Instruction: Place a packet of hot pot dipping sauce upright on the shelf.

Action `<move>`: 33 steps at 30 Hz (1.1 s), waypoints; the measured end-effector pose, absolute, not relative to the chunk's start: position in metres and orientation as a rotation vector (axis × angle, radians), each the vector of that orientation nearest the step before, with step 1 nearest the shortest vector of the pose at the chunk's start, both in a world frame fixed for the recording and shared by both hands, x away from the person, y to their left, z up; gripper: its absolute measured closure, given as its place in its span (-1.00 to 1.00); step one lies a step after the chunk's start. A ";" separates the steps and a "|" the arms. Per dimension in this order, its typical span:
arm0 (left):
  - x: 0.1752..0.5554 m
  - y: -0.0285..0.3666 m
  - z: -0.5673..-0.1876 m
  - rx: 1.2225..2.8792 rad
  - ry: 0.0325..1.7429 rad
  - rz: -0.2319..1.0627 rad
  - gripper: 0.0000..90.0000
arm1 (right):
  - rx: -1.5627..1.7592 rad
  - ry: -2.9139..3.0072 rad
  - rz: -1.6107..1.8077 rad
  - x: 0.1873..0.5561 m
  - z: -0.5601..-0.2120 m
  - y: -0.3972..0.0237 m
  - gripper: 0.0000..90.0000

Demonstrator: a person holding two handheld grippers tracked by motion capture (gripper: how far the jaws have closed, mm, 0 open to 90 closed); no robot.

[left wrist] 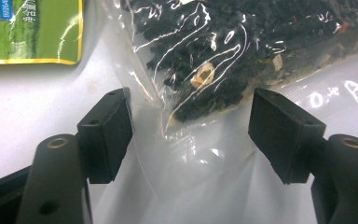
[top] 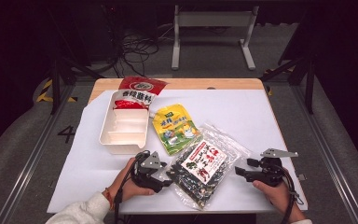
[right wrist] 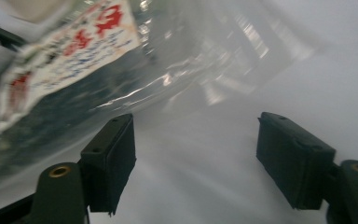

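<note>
Clear crinkly plastic bag of dark dried seaweed with a white-and-red label [top: 203, 169] lying flat on the white surface [top: 261, 121], near edge, between the two hands. Left gripper [top: 164, 176] at the bag's left near corner, fingers [left wrist: 107, 133] spread, the clear sealed corner lying between them but not pinched. Right gripper [top: 240, 171] just right of the bag, fingers [right wrist: 112, 158] spread, nothing between them, bag edge just off to one side.

Risks from here, as judgement:
- Closing the left fingers on the thin empty film alone: likely slip, or stretch and tear at the seal under the weight of the contents.
- Lifting by one corner: contents slumping to the far end, bag swinging and folding.
- Sliding the bag left and far: possible shove against the yellow-green stand-up pouch [top: 173, 128], touching or overlapping the bag's far left edge, and on toward the white divided plastic tray [top: 123, 128] holding a red sauce packet [top: 137, 92].
- Right fingers approaching low: possible snag under the crinkled edge, creasing rather than gripping.
</note>
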State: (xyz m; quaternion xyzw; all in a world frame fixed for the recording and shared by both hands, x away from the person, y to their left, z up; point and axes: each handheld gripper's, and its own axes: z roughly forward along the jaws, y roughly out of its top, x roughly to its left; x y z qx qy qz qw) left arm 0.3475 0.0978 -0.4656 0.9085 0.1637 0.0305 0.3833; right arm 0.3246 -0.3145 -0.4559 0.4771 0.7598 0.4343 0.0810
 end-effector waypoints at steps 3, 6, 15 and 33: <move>0.348 0.098 -0.465 2.317 0.419 0.074 -0.32 | 1.427 2.292 1.371 0.329 -0.458 -0.309 -0.40; 0.348 0.099 -0.466 2.309 0.418 0.076 -0.30 | 1.380 2.318 1.483 0.337 -0.455 -0.295 -0.50; 0.347 0.098 -0.466 2.316 0.424 0.091 -0.28 | 1.268 2.408 1.608 0.347 -0.451 -0.245 0.05; 0.363 0.086 -0.442 2.171 0.460 0.089 -0.68 | 0.939 2.413 1.762 0.334 -0.423 -0.241 0.55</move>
